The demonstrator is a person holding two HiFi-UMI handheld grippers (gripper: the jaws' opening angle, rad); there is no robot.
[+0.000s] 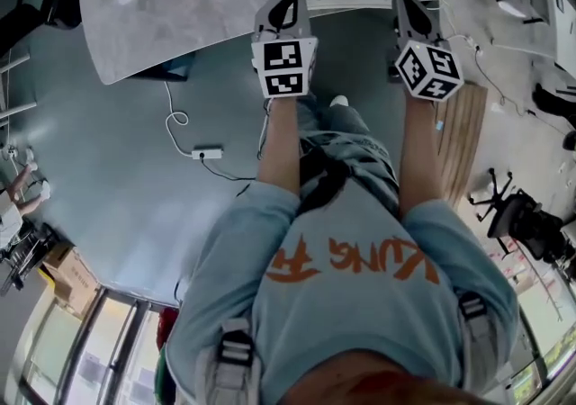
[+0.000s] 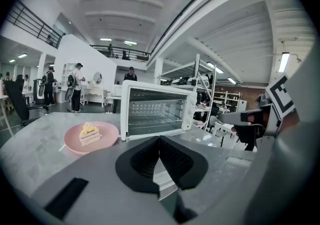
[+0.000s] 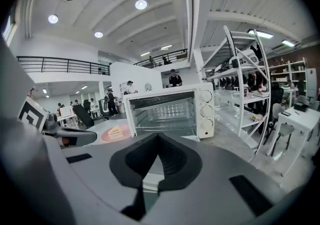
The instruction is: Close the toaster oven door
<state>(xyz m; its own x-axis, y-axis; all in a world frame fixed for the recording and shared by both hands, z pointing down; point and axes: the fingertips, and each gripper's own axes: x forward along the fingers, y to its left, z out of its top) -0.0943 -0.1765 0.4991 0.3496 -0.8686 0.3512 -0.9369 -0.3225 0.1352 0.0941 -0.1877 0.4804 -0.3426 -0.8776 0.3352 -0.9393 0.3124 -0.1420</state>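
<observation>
Fingers together and empty, the left gripper (image 2: 160, 140) and right gripper (image 3: 159, 136) face the toaster oven (image 3: 170, 109), its lowered door (image 3: 171, 132) lying crosswise ahead.

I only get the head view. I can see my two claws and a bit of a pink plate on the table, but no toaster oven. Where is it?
Observer: The toaster oven stands on the table, straight ahead of the left claw and the right claw.
Operator: Is it shut?
Observer: No. Its door is folded down, and you can see right in to the rack.
Operator: What's on the plate?
Observer: A slice of cake lies on the pink plate, to the left of the oven.
</observation>
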